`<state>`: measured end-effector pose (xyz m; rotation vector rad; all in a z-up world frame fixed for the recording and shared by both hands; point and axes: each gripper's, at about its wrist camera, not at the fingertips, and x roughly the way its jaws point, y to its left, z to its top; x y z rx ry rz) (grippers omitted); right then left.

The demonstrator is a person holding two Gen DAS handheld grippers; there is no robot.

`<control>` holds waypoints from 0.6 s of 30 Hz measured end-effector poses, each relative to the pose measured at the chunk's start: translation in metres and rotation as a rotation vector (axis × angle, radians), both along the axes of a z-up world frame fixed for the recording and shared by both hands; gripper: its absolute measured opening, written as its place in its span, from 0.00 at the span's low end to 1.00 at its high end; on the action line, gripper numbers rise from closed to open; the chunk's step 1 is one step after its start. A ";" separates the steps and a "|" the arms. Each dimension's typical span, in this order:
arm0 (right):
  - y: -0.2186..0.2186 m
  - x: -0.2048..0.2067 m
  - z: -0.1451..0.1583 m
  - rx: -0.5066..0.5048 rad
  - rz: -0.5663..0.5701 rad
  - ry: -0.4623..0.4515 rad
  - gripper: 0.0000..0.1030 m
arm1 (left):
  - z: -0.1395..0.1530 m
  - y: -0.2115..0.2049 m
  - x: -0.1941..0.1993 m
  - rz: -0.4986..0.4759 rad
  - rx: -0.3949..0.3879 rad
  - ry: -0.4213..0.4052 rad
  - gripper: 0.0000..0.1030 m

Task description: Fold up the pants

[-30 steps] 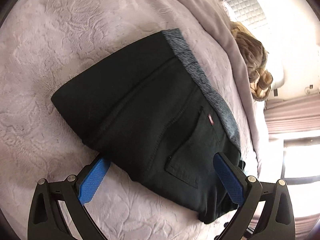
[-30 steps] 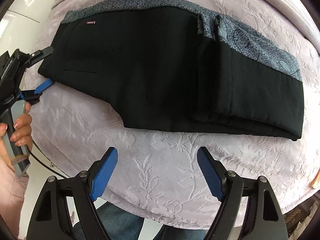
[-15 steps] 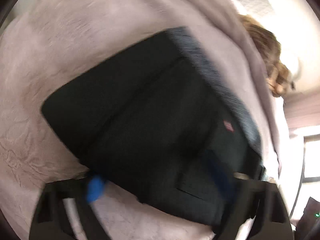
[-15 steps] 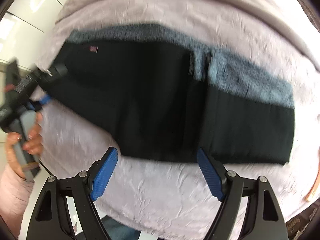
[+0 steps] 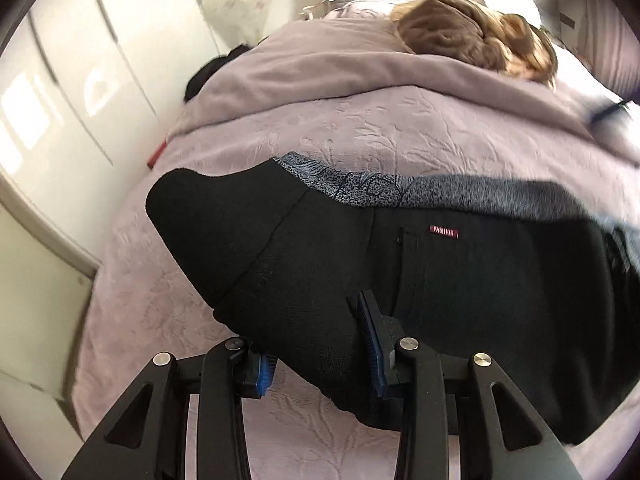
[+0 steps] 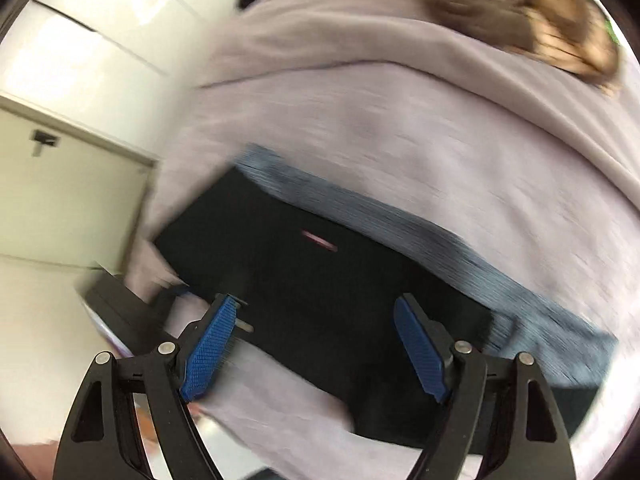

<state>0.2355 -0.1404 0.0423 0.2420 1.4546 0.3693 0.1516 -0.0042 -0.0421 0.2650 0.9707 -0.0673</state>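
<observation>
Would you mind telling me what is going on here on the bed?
A person is folding black pants on a lilac bedspread, holding a two-finger tool in each hand. The left tool is closing on the near edge of the pants, with the black fabric bunched between its blue pads. The right tool hangs open over the same garment and holds nothing. The pants already lie folded into a compact shape, grey lining showing along the far edge. A brown fuzzy item sits farther back.

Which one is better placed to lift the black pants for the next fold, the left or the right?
Probably the left. The left hand-held gripper is closing on the black pants with their near edge between its pads. The right hand-held gripper hangs open above them, gripping nothing.
</observation>
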 end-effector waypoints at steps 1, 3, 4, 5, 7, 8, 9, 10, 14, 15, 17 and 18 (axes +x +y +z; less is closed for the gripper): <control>0.015 0.013 0.001 0.037 0.021 0.006 0.82 | 0.001 0.000 -0.005 -0.014 0.028 -0.010 0.37; 0.052 0.034 -0.001 0.058 0.107 0.048 0.82 | 0.001 -0.007 -0.009 -0.041 0.086 -0.032 0.37; 0.065 0.040 -0.005 0.049 0.150 0.076 0.82 | 0.001 -0.011 -0.007 -0.048 0.104 -0.038 0.37; 0.090 0.051 -0.013 0.006 0.222 0.116 0.82 | 0.002 -0.012 -0.009 -0.053 0.119 -0.044 0.37; 0.120 0.062 -0.023 -0.062 0.302 0.134 0.82 | 0.003 -0.010 -0.011 -0.053 0.129 -0.047 0.37; 0.137 0.066 -0.032 -0.084 0.350 0.165 0.82 | 0.003 -0.010 -0.010 -0.050 0.130 -0.046 0.37; 0.148 0.070 -0.039 -0.085 0.370 0.189 0.82 | 0.003 -0.010 -0.010 -0.048 0.130 -0.045 0.37; 0.157 0.074 -0.047 -0.086 0.390 0.223 0.82 | 0.003 -0.010 -0.010 -0.048 0.133 -0.046 0.37; 0.170 0.075 -0.078 -0.143 0.405 0.335 0.76 | 0.006 -0.018 -0.010 -0.060 0.153 -0.051 0.37; 0.167 0.074 -0.080 -0.139 0.397 0.350 0.61 | 0.008 -0.019 -0.009 -0.064 0.150 -0.047 0.37; 0.147 0.076 -0.083 -0.071 0.334 0.378 0.19 | 0.018 -0.028 -0.014 -0.087 0.160 -0.073 0.37; 0.141 0.076 -0.080 -0.049 0.318 0.367 0.18 | 0.023 -0.032 -0.017 -0.097 0.166 -0.083 0.37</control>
